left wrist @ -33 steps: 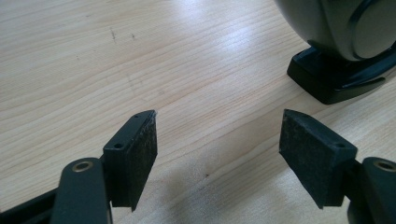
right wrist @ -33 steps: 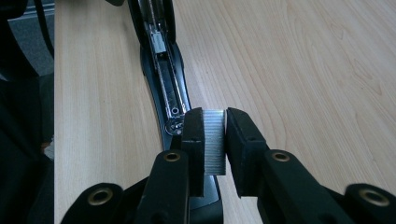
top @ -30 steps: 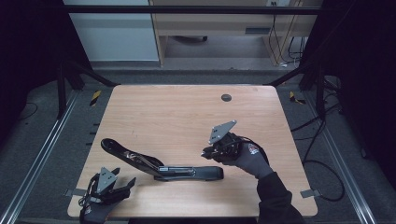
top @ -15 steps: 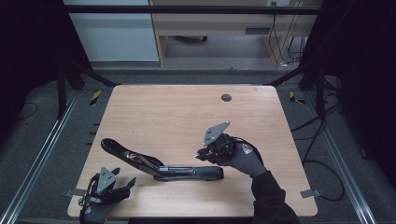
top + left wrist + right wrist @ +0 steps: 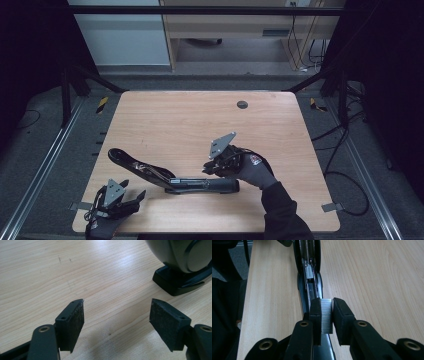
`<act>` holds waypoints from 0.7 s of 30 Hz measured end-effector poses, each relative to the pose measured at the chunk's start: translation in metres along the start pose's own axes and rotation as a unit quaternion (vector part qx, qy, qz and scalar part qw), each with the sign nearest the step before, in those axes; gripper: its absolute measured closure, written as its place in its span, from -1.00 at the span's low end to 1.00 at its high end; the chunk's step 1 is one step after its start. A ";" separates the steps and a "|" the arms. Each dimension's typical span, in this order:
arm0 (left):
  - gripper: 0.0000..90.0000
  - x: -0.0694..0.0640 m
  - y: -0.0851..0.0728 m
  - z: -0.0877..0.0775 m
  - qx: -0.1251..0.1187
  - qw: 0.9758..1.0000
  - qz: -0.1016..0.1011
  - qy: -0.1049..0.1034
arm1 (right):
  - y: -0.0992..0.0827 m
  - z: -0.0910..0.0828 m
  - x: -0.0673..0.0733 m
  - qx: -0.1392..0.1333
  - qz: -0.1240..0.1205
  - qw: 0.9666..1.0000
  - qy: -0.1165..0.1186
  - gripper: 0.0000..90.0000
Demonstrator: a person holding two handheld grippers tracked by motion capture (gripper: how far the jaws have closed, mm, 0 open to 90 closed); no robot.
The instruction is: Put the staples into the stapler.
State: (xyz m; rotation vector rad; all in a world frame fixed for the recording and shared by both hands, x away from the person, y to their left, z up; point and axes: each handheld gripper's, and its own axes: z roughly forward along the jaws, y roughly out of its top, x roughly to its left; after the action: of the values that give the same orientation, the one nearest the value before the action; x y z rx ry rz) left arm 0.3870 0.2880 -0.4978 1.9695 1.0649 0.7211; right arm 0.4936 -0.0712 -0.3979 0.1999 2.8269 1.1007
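The right hand-held gripper [image 5: 327,315] clamps a silver ridged staple strip [image 5: 327,316] just above the open black long-arm stapler [image 5: 172,177] on the wooden surface [image 5: 190,125]. The left hand-held gripper [image 5: 116,322] rests wide apart, empty, beside the stapler's end.

The person wears black sleeves and dark gloves; the right glove has a small red and white mark on its back. Each tool, left tool [image 5: 116,200] and right tool [image 5: 218,161], is black, with a grey three-cornered plate on top. The jaw arms show round screw holes, and the pads are flat and rough.
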 end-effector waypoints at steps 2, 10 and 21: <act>-0.39 0.000 0.000 0.000 0.000 1.000 0.000 0.000 | 0.000 0.001 0.000 0.001 0.000 1.000 0.000 0.73; -0.39 0.000 0.000 0.000 0.000 1.000 0.001 0.000 | 0.003 0.006 0.000 -0.001 -0.008 1.000 0.005 0.73; -0.39 0.000 0.000 0.000 -0.001 1.000 -0.001 -0.001 | 0.003 0.014 -0.001 0.000 -0.006 1.000 0.011 0.73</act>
State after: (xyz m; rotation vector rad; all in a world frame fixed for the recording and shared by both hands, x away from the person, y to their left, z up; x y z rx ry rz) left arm 0.3869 0.2883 -0.4977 1.9670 1.0649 0.7185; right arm 0.4966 -0.0594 -0.4061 0.1717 2.8433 1.1080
